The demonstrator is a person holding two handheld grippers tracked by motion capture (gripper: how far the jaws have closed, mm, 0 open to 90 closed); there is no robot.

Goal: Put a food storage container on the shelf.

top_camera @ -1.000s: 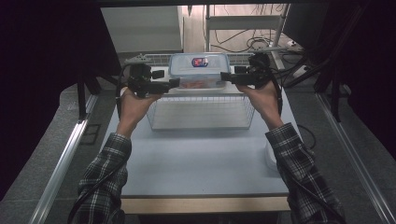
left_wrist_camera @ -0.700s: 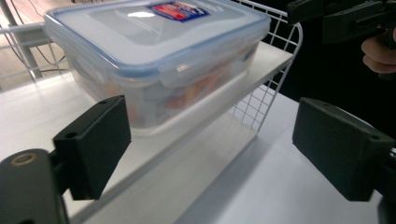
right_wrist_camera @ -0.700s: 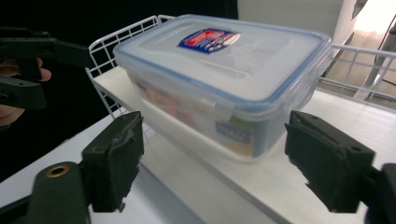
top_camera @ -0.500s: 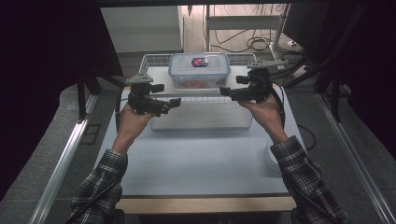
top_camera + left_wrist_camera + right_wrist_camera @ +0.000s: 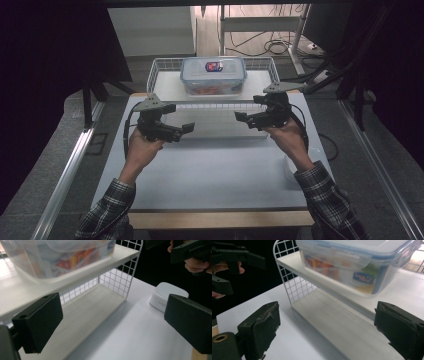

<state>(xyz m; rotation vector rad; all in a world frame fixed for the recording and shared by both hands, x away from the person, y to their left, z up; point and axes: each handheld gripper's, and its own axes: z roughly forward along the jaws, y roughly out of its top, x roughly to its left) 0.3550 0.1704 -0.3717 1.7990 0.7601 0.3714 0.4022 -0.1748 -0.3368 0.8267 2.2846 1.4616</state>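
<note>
A clear plastic box (image 5: 213, 75) with a blue-rimmed lid and colourful packets inside stands on the top board of a white wire rack (image 5: 160, 67) at the far side of the table. In the high view my left gripper (image 5: 182, 131) hangs open in front of the rack's left end, and my right gripper (image 5: 245, 120) is open in front of its right end. Both are empty and apart from the box. The left gripper view has its open gripper (image 5: 113, 325) facing the rack's lower board (image 5: 92, 312). The right gripper view places its open gripper (image 5: 329, 328) below the box (image 5: 352, 265).
A small white rounded device (image 5: 167, 296) lies on the table's right side, near my right forearm (image 5: 305, 165). The grey tabletop (image 5: 215, 170) stretches from the rack to the wooden front edge. Cables lie on the floor behind the table.
Both grippers have drawn back from the box's two ends on the top shelf toward the person and dropped lower in front of the rack. The box has stayed put.
</note>
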